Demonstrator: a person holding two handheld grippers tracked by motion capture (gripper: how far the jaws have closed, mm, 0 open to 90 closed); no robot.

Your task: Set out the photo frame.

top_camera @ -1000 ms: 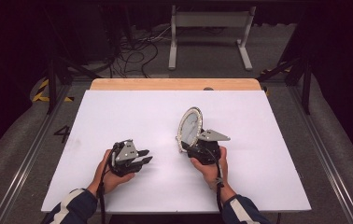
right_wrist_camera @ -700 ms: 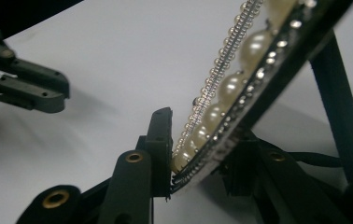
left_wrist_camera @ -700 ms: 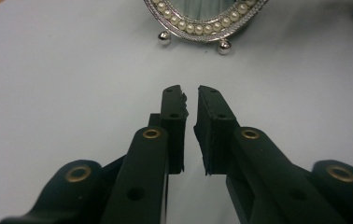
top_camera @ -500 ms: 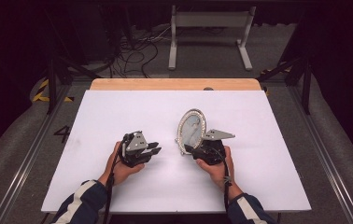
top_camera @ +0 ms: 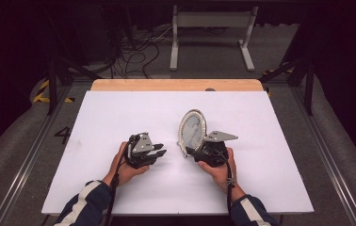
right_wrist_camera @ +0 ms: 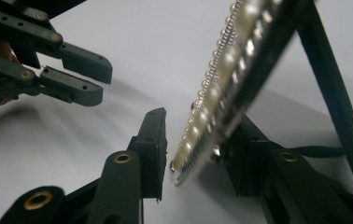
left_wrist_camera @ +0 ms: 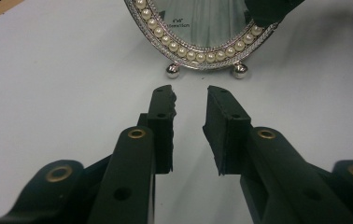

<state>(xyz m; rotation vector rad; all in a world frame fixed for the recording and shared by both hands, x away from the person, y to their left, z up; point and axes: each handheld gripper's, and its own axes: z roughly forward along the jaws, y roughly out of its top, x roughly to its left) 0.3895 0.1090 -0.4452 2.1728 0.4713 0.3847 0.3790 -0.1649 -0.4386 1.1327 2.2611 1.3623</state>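
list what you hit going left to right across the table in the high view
left hand → left gripper → oval pearl-rimmed picture frame → right gripper, its grey plate sticking out rightward

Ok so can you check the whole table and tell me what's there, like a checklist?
Surface: white table, wooden strip at its far edge.
Job's things: oval pearl-edged picture frame, upright on its ball feet.
Clutter: nothing seen.
Grippers: left gripper open, nothing between its jaws, pointing at the frame; right gripper has the frame's rim between its jaws, which have just been opening; grip unclear.
Cables: tangle of cables on the floor behind.
Surroundings: dark room, white metal stand.
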